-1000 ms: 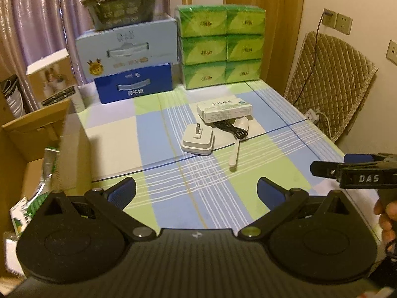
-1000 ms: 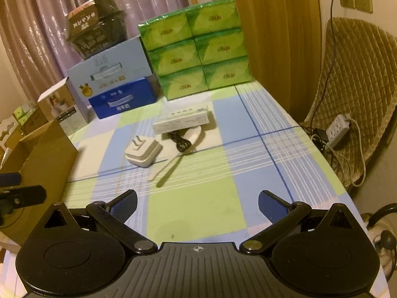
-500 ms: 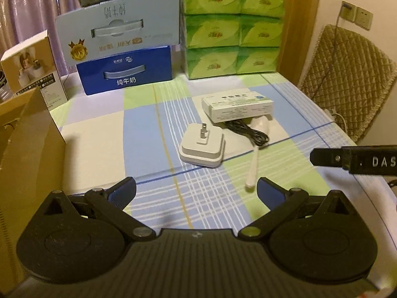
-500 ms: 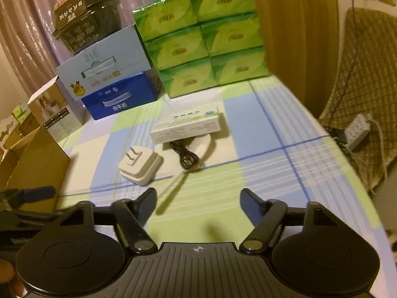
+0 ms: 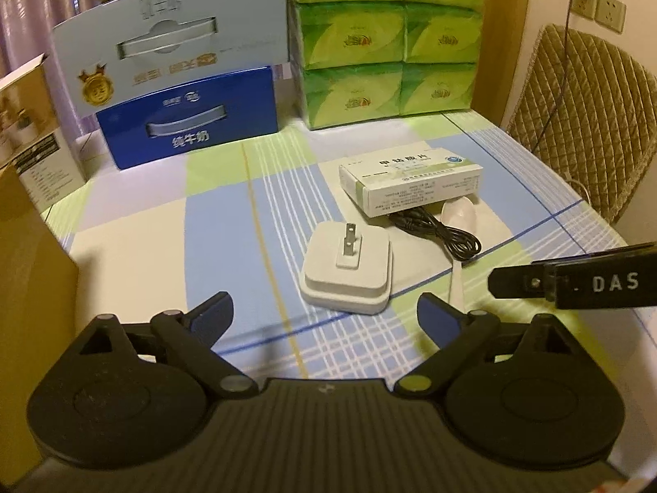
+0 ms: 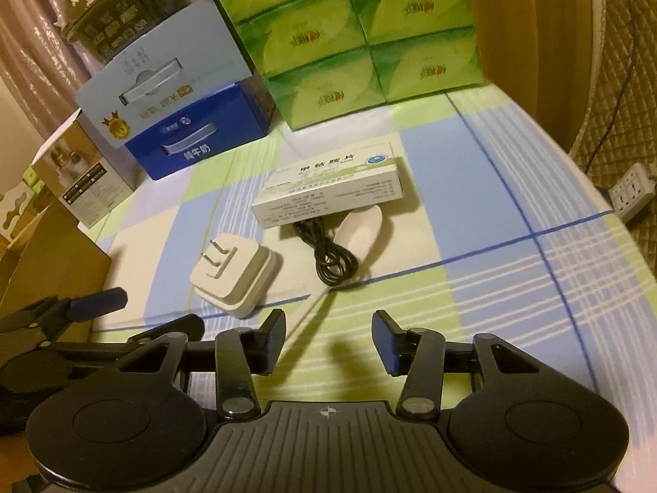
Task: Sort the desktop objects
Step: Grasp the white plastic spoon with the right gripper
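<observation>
Ahead of both grippers on the checked tablecloth [image 5: 213, 222]: medicine box [image 5: 410, 178] farthest, likely light stiff card, best pinched across its narrow sides. Nearer, just beyond the left gripper [image 5: 324, 314], white plug adapter [image 5: 347, 273] lying prongs up; probably dense, smooth, slippery, so best taken across the flat sides. Black cable [image 6: 330, 256] limp, coiled beside white spoon [image 6: 361, 228], handle running toward the right gripper [image 6: 328, 339]. Both grippers spread apart, holding nothing. Left of left gripper, cardboard box [image 5: 28, 254], contents hidden.

Your white plastic spoon [image 6: 361, 228] lies partly hidden under the white medicine box [image 6: 328, 193]; its handle vanishes behind your right hand-held gripper [image 6: 328, 343].
</observation>
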A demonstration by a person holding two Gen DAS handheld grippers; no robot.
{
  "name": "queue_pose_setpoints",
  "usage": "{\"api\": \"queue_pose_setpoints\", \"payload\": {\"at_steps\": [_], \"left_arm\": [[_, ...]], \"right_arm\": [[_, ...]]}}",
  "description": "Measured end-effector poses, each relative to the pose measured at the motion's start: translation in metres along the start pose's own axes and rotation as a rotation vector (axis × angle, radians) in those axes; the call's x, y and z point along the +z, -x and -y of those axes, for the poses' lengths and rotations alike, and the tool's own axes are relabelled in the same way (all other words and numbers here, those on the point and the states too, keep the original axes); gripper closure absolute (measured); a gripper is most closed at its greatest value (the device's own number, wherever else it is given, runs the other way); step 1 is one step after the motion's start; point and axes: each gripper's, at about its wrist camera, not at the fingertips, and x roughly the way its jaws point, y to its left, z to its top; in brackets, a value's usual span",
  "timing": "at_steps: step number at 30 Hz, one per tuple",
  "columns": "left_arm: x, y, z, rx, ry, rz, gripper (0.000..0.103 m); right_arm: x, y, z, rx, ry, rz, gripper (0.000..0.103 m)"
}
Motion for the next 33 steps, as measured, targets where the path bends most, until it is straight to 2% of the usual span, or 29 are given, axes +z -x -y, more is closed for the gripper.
{"api": "queue_pose_setpoints", "payload": {"at_steps": [3, 12, 19, 20, 22, 24, 30, 33], "left_arm": [[0.000, -0.006, 0.001, 0.007, -0.031, 0.000, 0.010], [0.000, -0.016, -0.004, -0.032, -0.040, -0.001, 0.010], [-0.004, -0.028, -0.005, -0.032, -0.058, -0.016, 0.010], [-0.005, -0.029, -0.004, -0.030, -0.062, -0.016, 0.010], [-0.005, -0.030, -0.003, -0.031, -0.066, -0.011, 0.010], [-0.004, -0.031, -0.002, -0.038, -0.064, -0.002, 0.010], [0.002, -0.037, 0.003, -0.053, -0.057, 0.030, 0.010], [0.004, -0.043, 0.005, -0.059, -0.062, 0.040, 0.014]], "right_arm": [[0.003, -0.011, 0.002, 0.001, -0.009, -0.011, 0.068], [0.010, -0.039, -0.001, 0.025, -0.035, -0.044, 0.078], [0.012, -0.049, -0.006, 0.021, -0.021, -0.050, 0.086], [0.012, -0.049, -0.006, 0.015, -0.014, -0.053, 0.088], [0.012, -0.048, -0.006, -0.002, -0.009, -0.063, 0.099], [0.012, -0.045, -0.005, -0.009, 0.002, -0.071, 0.102], [0.010, -0.031, -0.006, -0.057, 0.062, -0.057, 0.103], [0.008, -0.029, -0.003, -0.068, 0.060, -0.061, 0.103]]}}
